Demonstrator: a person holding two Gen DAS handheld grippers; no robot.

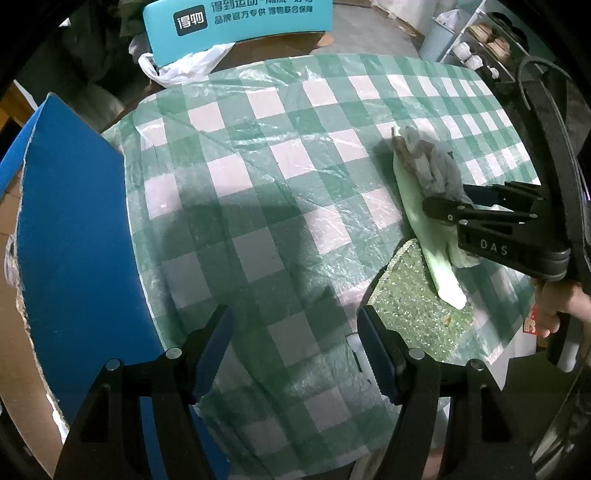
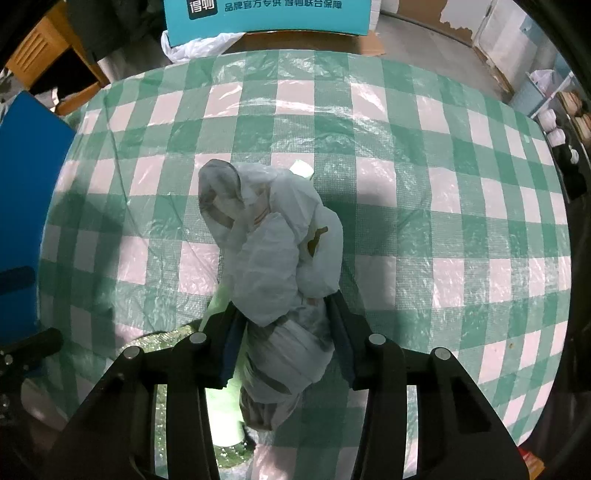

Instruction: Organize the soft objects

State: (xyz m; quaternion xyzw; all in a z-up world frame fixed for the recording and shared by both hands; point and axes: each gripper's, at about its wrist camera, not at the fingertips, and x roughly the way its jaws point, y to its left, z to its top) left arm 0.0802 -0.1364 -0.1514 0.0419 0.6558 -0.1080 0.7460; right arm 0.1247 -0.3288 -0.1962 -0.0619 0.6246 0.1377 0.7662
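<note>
A crumpled white plastic bag bundle point(image 2: 273, 251) lies on the green-and-white checked tablecloth point(image 2: 424, 184), on top of a pale green soft sheet point(image 1: 417, 206). My right gripper point(image 2: 284, 325) has its blue-padded fingers on both sides of the bundle and is shut on it; it also shows in the left wrist view point(image 1: 454, 203) at the right. The bundle shows there too point(image 1: 432, 162). My left gripper point(image 1: 295, 339) is open and empty above the cloth near the table's front. A green glittery mat point(image 1: 413, 310) lies under the green sheet's near end.
A blue board point(image 1: 74, 236) on a cardboard box stands at the table's left edge. A teal box with Chinese print point(image 1: 240, 26) and a white plastic bag point(image 1: 184, 66) lie beyond the far edge. Shelves with cups point(image 1: 476, 48) stand at the far right.
</note>
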